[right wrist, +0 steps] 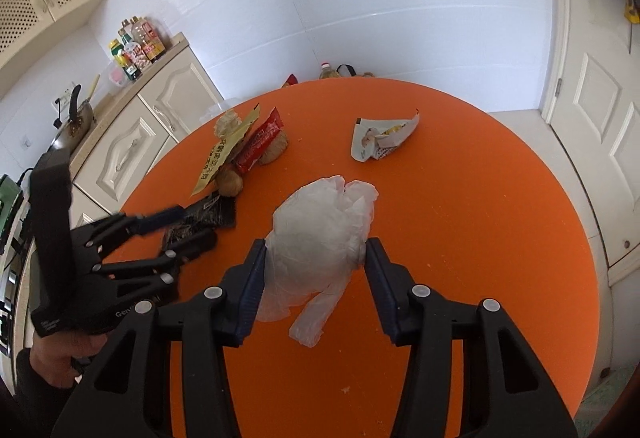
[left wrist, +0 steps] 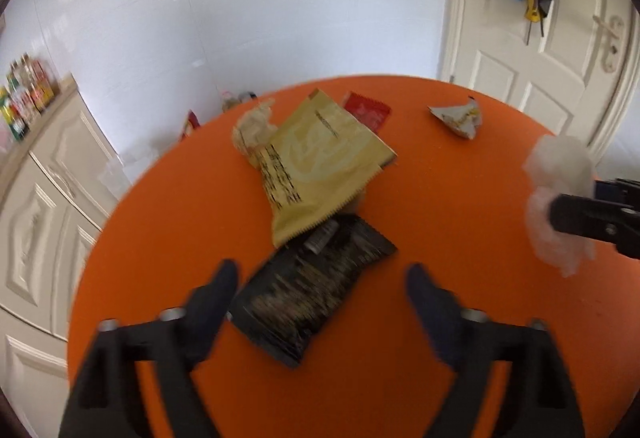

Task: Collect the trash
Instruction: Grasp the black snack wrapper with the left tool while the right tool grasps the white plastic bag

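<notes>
Between the right gripper's [right wrist: 314, 252] pads sits a crumpled plastic bag [right wrist: 320, 234], clamped on both sides above the orange tabletop [right wrist: 480, 218]. Left of it, the left gripper [left wrist: 322, 278] stands released, fingers straddling a black wrapper [left wrist: 316, 290]; a tan packet [left wrist: 320, 162] lies just beyond.

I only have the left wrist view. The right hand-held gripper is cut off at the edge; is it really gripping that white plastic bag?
Observer: Yes. In the right wrist view, both pads of the right hand-held gripper press the plastic bag from either side.
Operator: Anything tucked behind the yellow wrapper?
Observer: Brownish lumps lie against it and the red wrapper.
Operator: What is left of the bottles?
Observer: A pan, its black handle pointing up.
</notes>
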`<state>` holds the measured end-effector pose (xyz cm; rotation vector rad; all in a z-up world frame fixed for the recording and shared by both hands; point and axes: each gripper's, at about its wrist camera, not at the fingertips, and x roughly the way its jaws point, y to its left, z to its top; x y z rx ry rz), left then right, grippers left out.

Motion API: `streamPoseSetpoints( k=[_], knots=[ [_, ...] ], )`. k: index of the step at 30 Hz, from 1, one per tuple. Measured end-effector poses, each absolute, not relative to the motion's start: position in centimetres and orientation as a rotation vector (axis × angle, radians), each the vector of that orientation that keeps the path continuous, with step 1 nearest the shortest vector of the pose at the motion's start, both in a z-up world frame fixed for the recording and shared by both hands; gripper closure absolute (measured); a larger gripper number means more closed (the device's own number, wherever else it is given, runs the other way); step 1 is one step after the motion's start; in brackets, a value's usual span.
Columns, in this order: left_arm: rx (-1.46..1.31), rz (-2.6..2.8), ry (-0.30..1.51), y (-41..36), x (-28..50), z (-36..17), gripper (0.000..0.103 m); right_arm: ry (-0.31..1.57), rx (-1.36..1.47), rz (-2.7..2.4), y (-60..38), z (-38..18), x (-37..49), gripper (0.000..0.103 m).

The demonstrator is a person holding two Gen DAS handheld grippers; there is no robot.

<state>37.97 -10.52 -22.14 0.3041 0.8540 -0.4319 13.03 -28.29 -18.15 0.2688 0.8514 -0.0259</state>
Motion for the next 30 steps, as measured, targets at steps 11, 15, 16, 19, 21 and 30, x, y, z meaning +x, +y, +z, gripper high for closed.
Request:
streamPoseSetpoints(
  k=[11,15,16,19,21,30],
  knots=[
    [0.145,-0.496,0.909,-10.3,42.6,-24.6,0.096,0.844,0.274,-0.024,-27.9,-17.9,12.4,0.054],
    [0.007,-0.532,0.939,-9.7,42.5,-24.9,0.101,0.843,0.263,-0.011,-27.4,-17.7,11.7,0.054],
    [0.009,-0.539,0.929,-9.9,41.9,-24.6,0.101,0.842,0.263,-0.008,-27.4,-17.7,11.4,0.054],
    [-0.016,-0.579,0.915,-9.6,39.7,-24.4,0.102,0.835,0.266,-0.012,-27.5,-17.5,10.7,0.054],
    [-0.033,-0.588,0.908,-9.4,38.1,-24.3,0.102,0.832,0.268,-0.015,-27.7,-17.4,10.3,0.054],
    [0.148,-0.533,0.887,-12.2,32.1,-24.4,0.057,0.838,0.274,-0.028,-28.4,-17.7,8.6,0.054]
  ],
)
